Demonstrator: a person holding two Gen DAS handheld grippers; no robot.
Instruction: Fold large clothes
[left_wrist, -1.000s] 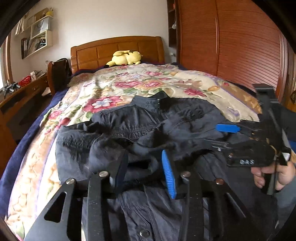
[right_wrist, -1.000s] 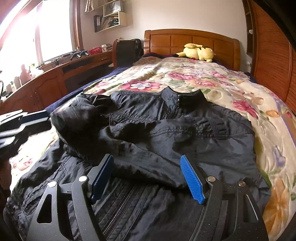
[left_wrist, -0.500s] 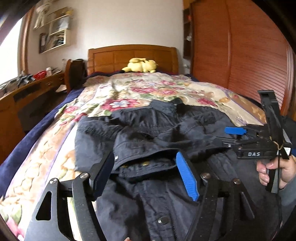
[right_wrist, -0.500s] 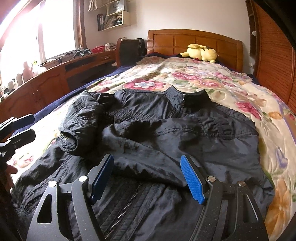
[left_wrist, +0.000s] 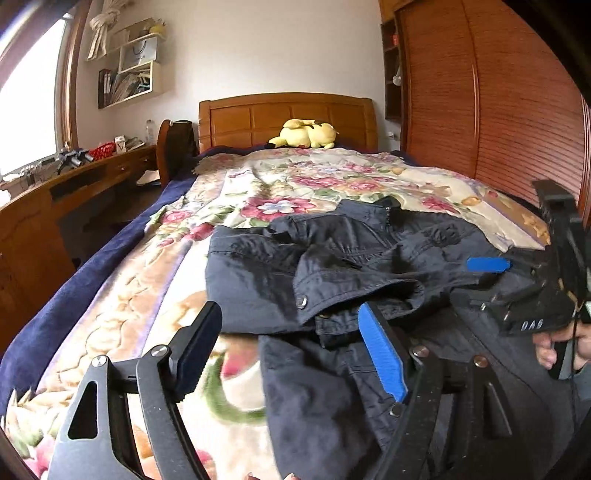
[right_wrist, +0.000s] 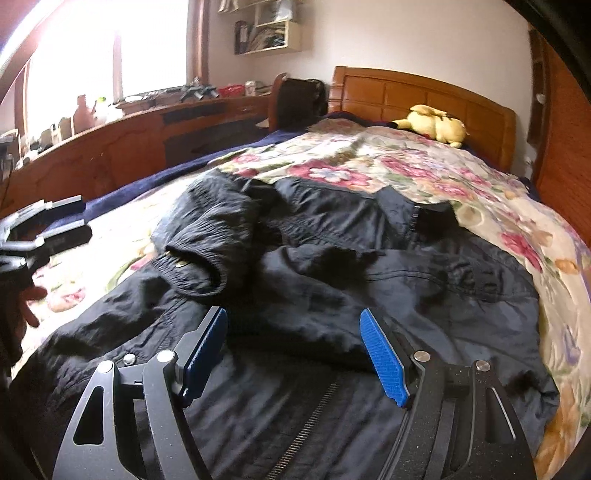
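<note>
- I see the black jacket (right_wrist: 369, 266) spread on the floral bedspread (left_wrist: 295, 177), both sleeves folded in across its front.
- My left gripper (left_wrist: 291, 354): fingers apart, holding nothing, over the jacket's left edge.
- My right gripper (right_wrist: 295, 354): fingers apart, nothing held, above the zipper.

Left tongs (left_wrist: 291, 354) released sleeve (left_wrist: 354, 284), backed off leftward.

right gripper (right_wrist: 293, 356) jaws apart, empty | above black jacket (right_wrist: 369, 288) | floral bedspread (right_wrist: 424, 166)
</note>
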